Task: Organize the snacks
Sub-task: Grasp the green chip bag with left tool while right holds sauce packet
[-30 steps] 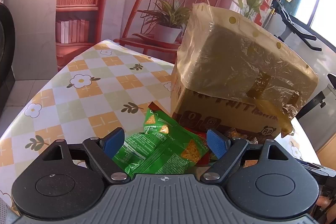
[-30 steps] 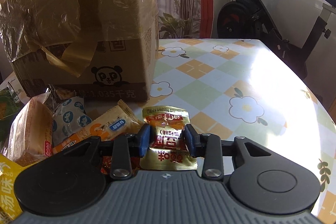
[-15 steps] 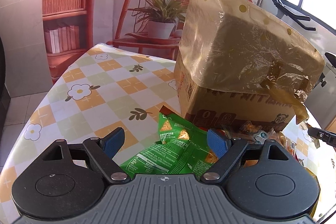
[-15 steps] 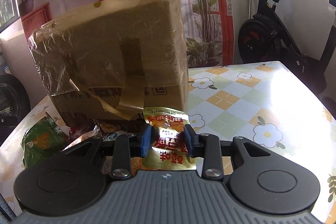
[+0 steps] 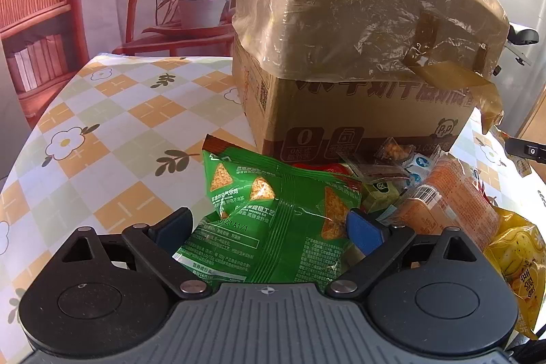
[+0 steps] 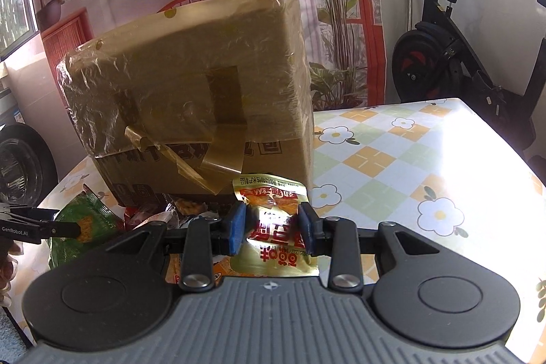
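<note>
In the left wrist view the heap of snacks is partly hidden behind the gripper's body, and the small packets against the cardboard box (image 5: 358, 104) are hard to tell apart. The left gripper (image 5: 269, 226) has just been opening wide around the green chip bag (image 5: 273, 220) lying on the desk (image 5: 102, 139) — crinkled, printed with triangular chips. In the right wrist view the right gripper (image 6: 272, 222) clamps a shiny gold snack pouch (image 6: 273, 231) — its lower edge cut off by the gripper body.

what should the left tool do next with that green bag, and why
Probably close on it. The left tool has just been opening, its pads stand apart either side of the green chip bag without pressing, and the right tool already grips the gold packet.
</note>
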`<action>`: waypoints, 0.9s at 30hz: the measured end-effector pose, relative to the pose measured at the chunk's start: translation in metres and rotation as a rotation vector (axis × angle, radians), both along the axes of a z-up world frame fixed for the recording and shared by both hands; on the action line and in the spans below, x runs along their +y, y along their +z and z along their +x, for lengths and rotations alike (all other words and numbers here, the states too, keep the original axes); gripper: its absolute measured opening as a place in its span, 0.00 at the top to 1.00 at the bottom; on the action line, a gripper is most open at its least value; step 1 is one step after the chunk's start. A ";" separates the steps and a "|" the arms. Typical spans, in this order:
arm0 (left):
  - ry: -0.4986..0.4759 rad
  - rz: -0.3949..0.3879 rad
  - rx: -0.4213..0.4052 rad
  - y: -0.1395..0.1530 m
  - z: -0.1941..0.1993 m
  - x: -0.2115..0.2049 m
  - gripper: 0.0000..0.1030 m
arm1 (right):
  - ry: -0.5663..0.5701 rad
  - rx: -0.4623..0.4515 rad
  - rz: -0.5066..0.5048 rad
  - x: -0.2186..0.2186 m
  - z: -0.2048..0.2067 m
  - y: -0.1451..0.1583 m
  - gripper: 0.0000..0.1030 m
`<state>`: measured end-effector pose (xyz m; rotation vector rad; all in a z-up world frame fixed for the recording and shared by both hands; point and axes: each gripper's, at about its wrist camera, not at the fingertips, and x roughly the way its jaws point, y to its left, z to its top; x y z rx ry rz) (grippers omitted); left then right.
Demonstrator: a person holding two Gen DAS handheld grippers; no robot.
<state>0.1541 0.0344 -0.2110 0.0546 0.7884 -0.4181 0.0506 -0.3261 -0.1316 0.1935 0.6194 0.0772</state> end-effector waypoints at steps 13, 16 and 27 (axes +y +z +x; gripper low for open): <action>-0.013 0.011 -0.024 0.010 -0.009 0.003 0.31 | 0.048 -0.039 -0.005 0.014 -0.001 0.011 0.66; -0.014 -0.015 -0.027 0.017 -0.015 0.008 0.39 | 0.059 -0.050 -0.002 0.016 -0.004 0.014 0.66; -0.019 0.027 0.036 0.000 -0.020 -0.002 0.05 | 0.086 -0.064 0.001 0.019 -0.008 0.016 0.66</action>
